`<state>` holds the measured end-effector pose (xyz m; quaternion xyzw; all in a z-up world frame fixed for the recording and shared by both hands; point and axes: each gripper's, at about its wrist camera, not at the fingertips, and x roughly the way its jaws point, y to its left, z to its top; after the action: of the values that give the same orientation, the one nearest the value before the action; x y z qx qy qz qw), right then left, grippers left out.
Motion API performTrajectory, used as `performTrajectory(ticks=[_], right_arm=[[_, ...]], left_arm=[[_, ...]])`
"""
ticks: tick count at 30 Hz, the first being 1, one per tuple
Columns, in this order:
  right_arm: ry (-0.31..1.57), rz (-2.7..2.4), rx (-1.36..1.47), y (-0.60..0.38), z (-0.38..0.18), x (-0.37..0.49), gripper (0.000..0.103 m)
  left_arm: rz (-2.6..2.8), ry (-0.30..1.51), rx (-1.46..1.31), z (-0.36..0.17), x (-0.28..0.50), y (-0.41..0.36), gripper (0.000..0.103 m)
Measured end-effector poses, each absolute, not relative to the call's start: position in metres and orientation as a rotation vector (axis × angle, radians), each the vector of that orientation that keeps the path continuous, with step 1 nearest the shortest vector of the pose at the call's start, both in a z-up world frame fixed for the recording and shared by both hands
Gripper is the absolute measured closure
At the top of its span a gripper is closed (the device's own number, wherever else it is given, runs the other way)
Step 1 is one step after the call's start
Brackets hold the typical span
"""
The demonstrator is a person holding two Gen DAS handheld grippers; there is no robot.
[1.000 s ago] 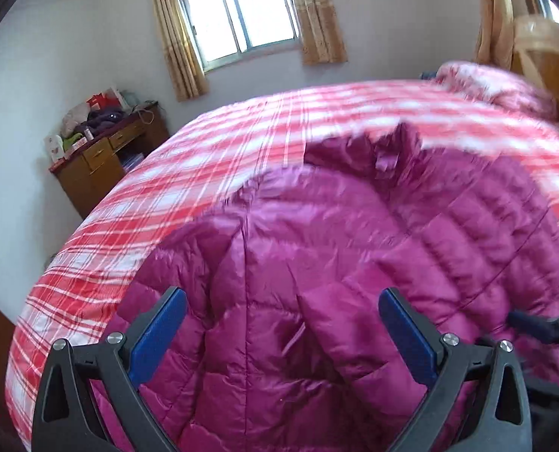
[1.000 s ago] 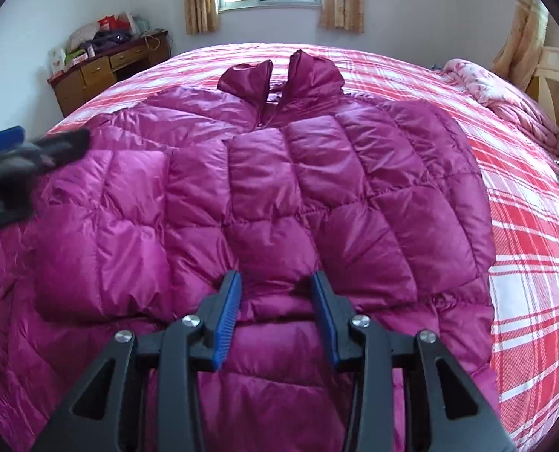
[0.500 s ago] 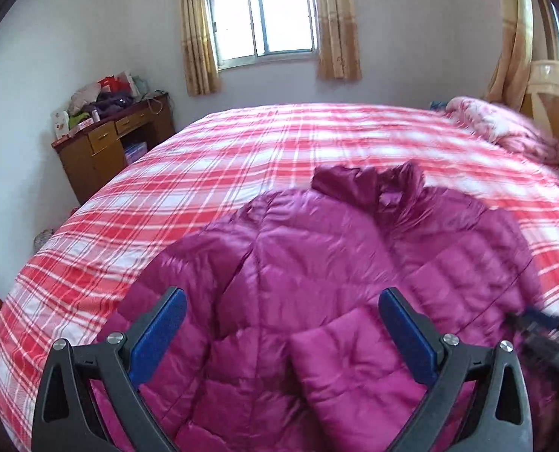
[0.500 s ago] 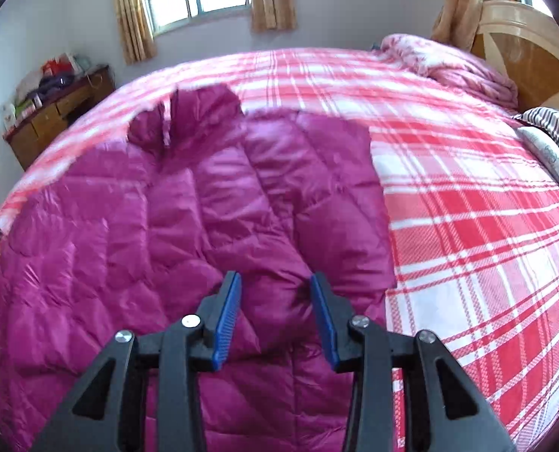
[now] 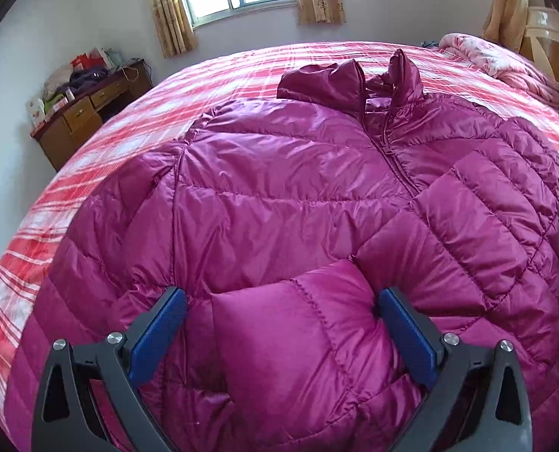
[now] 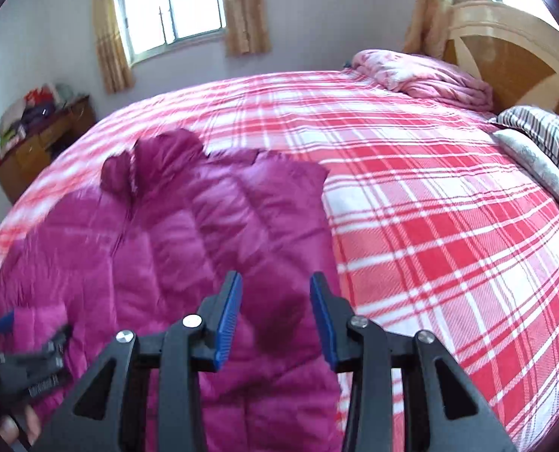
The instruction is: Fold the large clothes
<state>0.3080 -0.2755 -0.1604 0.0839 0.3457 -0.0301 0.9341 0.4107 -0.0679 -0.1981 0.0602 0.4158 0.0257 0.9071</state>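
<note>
Magenta quilted down jacket (image 5: 317, 196) lies flat on red-plaid bed (image 6: 430, 226), one sleeve folded inward. Left hand-held gripper (image 5: 283, 324) released astride that sleeve; right hand-held gripper (image 6: 275, 312) released, empty. Most folds remain.

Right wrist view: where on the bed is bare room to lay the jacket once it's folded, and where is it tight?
Bare plaid bedspread runs from the jacket across to the striped pillow, and back to the pink quilt by the headboard. Another bare strip lies beyond the collar, toward the window. Crowded: the headboard end and the jacket's own side, where the left gripper works.
</note>
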Motion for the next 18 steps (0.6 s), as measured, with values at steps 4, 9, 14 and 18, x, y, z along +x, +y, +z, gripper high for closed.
performTrajectory(ticks=[4, 9, 14, 18], right_arm=[[0.725, -0.050, 0.176, -0.274, -0.167, 0.333, 0.062], [0.825, -0.050, 0.198, -0.279, -0.200, 0.355, 0.062], [0.835, -0.058, 0.169, -0.276, -0.201, 0.354, 0.062], [0.812, -0.066, 0.149, -0.269, -0.183, 0.339, 0.062]], left_arm=[[0.031, 0.881, 0.063, -0.201, 0.414, -0.060, 0.001], [0.015, 0.882, 0.018, -0.204, 0.413, -0.056, 0.001], [0.027, 0.884, 0.033, -0.206, 0.413, -0.060, 0.001], [0.018, 0.886, 0.016, -0.207, 0.415, -0.057, 0.001]])
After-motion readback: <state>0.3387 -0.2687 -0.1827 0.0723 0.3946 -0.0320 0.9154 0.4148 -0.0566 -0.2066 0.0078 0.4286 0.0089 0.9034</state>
